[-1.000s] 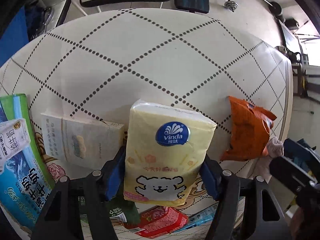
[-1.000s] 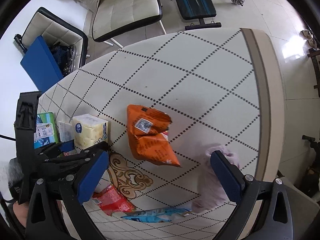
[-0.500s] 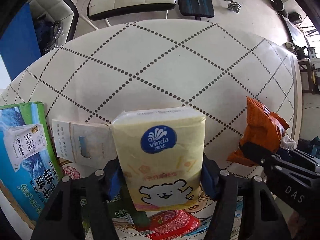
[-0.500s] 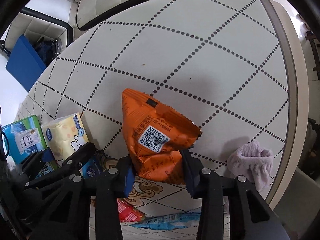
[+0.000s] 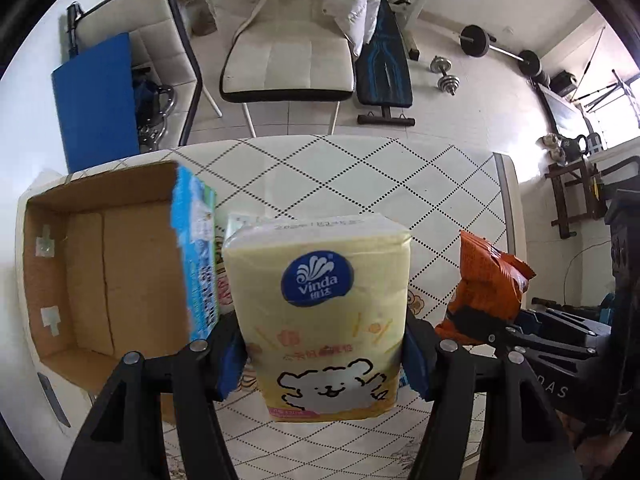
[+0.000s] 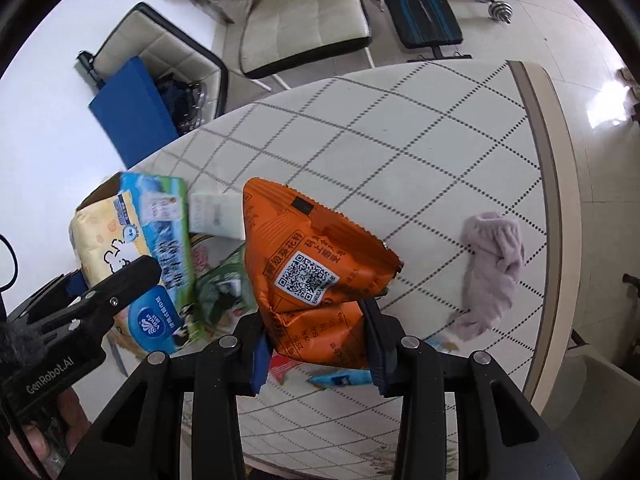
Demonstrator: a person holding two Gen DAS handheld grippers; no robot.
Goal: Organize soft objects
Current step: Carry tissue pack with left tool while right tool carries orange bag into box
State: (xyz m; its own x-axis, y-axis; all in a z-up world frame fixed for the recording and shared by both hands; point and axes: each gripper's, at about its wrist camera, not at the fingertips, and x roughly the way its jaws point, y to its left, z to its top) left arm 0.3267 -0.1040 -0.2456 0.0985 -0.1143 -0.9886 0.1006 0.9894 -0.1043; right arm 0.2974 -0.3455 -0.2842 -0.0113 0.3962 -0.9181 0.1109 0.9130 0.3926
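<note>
While our left gripper (image 5: pixel 324 354) clamps the pale yellow plastic-wrapped tissue pack (image 5: pixel 320 312), whose blue oval reads "Vinda" above a white cartoon dog, we hold it above the diamond-patterned white table (image 5: pixel 360 172), just right of the open brown cardboard box (image 5: pixel 104 264). Our right gripper (image 6: pixel 316 354) squeezes the crinkled orange foil snack bag (image 6: pixel 312 264), showing a QR code and Chinese print, above that table; right of the box, well apart, lies a lilac fuzzy cloth (image 6: pixel 494 268).
</note>
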